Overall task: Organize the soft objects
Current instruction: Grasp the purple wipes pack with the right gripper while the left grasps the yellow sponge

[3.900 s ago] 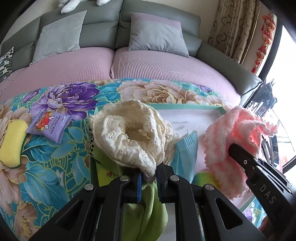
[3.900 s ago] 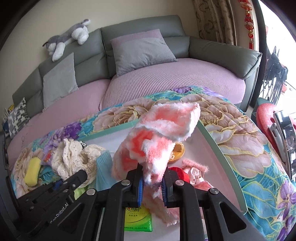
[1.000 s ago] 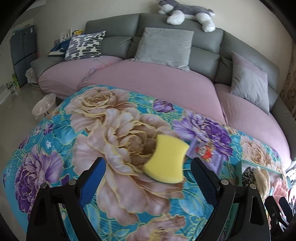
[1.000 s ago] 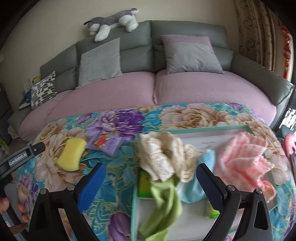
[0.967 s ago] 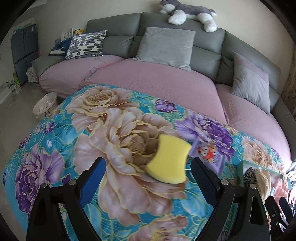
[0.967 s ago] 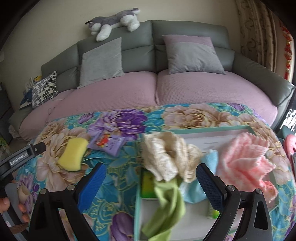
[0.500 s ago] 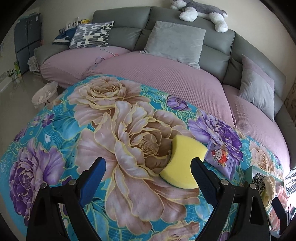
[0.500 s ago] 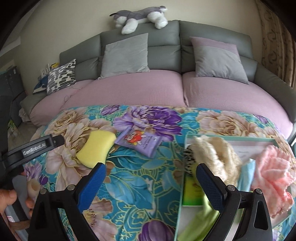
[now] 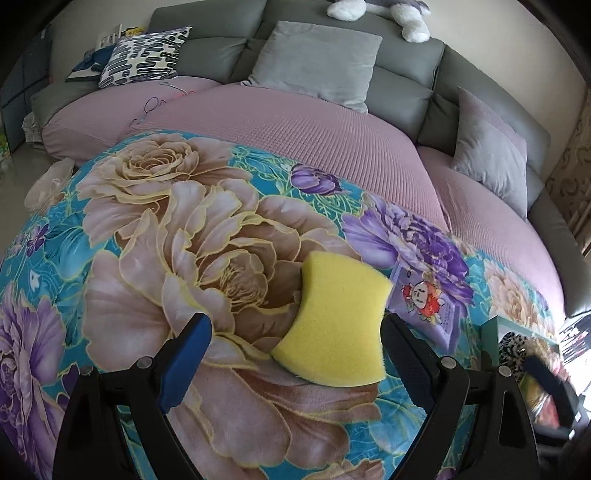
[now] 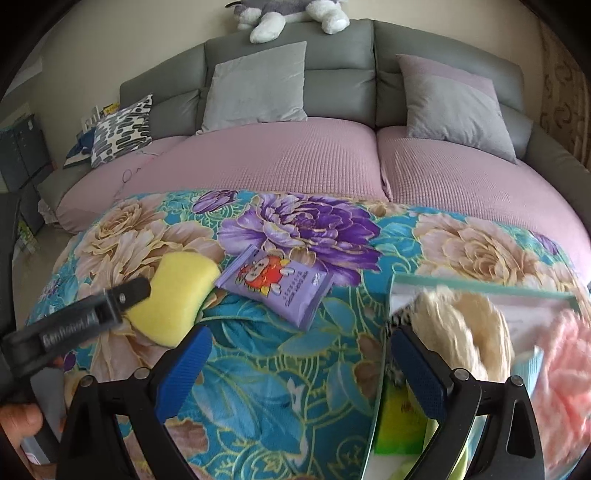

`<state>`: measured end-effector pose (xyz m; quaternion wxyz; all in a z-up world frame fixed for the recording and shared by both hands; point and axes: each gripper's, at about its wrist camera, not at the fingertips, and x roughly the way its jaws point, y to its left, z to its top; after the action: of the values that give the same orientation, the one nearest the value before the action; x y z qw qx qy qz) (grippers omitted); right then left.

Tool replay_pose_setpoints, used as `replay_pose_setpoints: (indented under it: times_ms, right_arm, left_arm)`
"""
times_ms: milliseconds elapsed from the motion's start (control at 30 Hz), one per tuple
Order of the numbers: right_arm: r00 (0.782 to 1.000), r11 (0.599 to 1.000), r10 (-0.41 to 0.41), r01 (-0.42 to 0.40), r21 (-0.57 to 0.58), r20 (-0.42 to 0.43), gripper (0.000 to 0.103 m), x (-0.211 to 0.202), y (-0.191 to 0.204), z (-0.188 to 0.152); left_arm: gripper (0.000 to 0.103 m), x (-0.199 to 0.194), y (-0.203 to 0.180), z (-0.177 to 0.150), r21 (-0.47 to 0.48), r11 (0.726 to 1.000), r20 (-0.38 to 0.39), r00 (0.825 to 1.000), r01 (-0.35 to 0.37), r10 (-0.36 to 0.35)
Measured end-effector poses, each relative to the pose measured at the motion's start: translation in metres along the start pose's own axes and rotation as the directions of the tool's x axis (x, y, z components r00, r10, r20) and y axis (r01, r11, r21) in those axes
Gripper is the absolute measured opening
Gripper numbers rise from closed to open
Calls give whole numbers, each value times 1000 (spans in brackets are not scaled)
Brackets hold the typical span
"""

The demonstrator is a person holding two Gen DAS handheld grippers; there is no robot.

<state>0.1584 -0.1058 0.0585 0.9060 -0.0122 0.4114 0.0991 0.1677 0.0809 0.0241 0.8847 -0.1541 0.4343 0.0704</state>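
A yellow sponge (image 9: 334,325) lies on the floral cloth (image 9: 166,236). My left gripper (image 9: 295,352) is open, its jaws wide on either side of the sponge's near end, not touching it. The sponge also shows in the right wrist view (image 10: 175,295), with the left gripper (image 10: 99,314) beside it. A purple tissue pack (image 10: 275,286) lies right of the sponge. My right gripper (image 10: 299,363) is open and empty above the cloth. A green-rimmed tray (image 10: 480,288) at the right holds a cream lace cloth (image 10: 461,332) and a pink fluffy cloth (image 10: 565,358).
A grey sofa with pink seat covers (image 10: 295,162) curves behind the table, with grey cushions (image 10: 255,88) and a patterned one (image 10: 122,129). A plush husky (image 10: 291,11) lies on the sofa back. A green packet (image 10: 402,424) sits in the tray.
Both grippers let go of the cream and pink cloths, which now lie in the tray. Both have swung left; my left gripper has closed in on the sponge with jaws open.
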Motion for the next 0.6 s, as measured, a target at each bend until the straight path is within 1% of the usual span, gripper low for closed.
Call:
replay_pose_setpoints:
  times_ms: [233,367,500,600]
  right_arm:
    - [1000,997,0,-2,-75,-17,99,17,-3,22]
    - [999,993,26,-29,-111,-31,99,29,-3,32]
    - [998,986,38,-46,-162,-51,99,42,2,36]
    - [997,981,17,-32,-194,-79,99,53,4,36]
  left_arm:
    - [93,16,-9,-2,42,999,-32,999,22,-21]
    - [93,27,-17,-4,80,997,-61,998,25,-20]
    - [93,37,-21,-5,99,995,-73,997,8,-1]
    - [93,43,-20,-6,101,995,-87,996,-9,17]
